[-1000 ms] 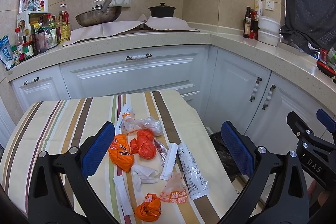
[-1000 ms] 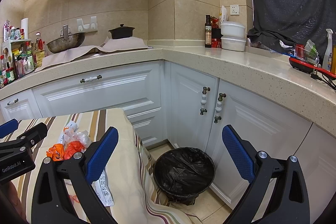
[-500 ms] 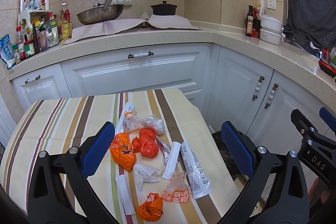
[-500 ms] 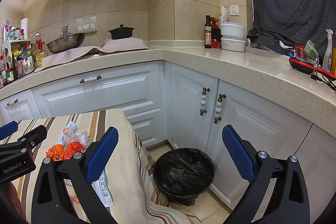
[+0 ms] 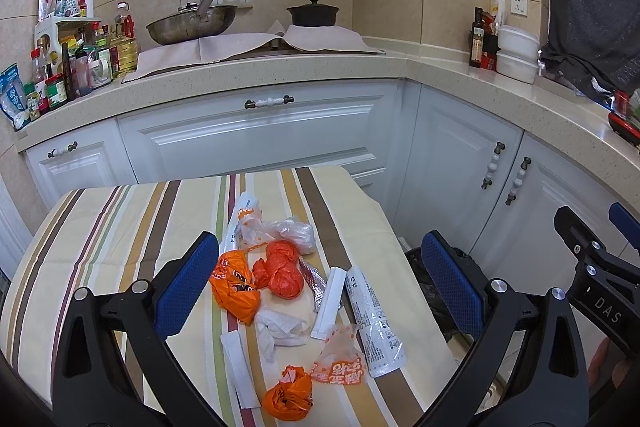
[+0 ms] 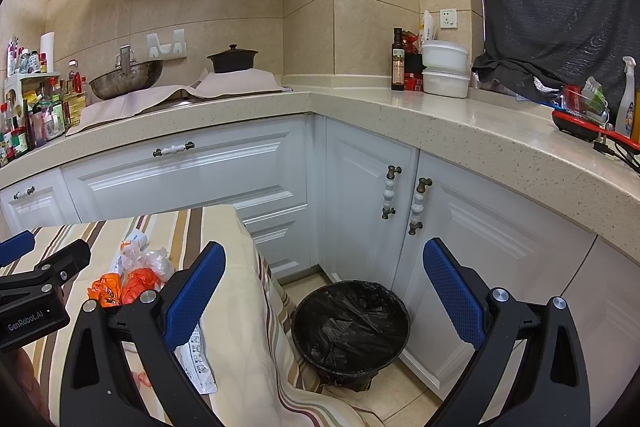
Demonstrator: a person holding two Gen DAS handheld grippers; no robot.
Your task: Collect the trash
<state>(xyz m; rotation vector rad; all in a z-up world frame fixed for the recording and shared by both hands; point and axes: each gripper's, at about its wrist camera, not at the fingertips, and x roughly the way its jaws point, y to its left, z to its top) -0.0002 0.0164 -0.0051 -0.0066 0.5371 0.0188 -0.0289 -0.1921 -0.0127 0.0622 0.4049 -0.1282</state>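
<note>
Trash lies scattered on the striped tablecloth [image 5: 120,227]: an orange bag [image 5: 234,285], a red-orange crumpled bag [image 5: 282,267], a clear plastic bag [image 5: 296,231], a white tube wrapper [image 5: 374,323], a crumpled tissue [image 5: 280,327], a small orange snack packet [image 5: 340,363] and an orange ball [image 5: 288,397] near the front edge. My left gripper [image 5: 320,279] hangs open above the pile, holding nothing. My right gripper [image 6: 320,291] is open and empty over the floor, above a bin with a black liner [image 6: 352,327] beside the table. The trash pile [image 6: 128,275] shows at its left.
White cabinets [image 5: 260,139] and an L-shaped counter [image 6: 440,123] wrap round the table and bin. A wok [image 5: 190,25], a black pot [image 5: 312,15], bottles [image 5: 68,67] and white containers [image 6: 444,67] stand on the counter. A tiled floor strip [image 6: 304,283] separates table and cabinets.
The left wrist view has drawn back and risen slightly, so the trash sits a little lower in frame. The right gripper has hardly moved. Both stay open.
</note>
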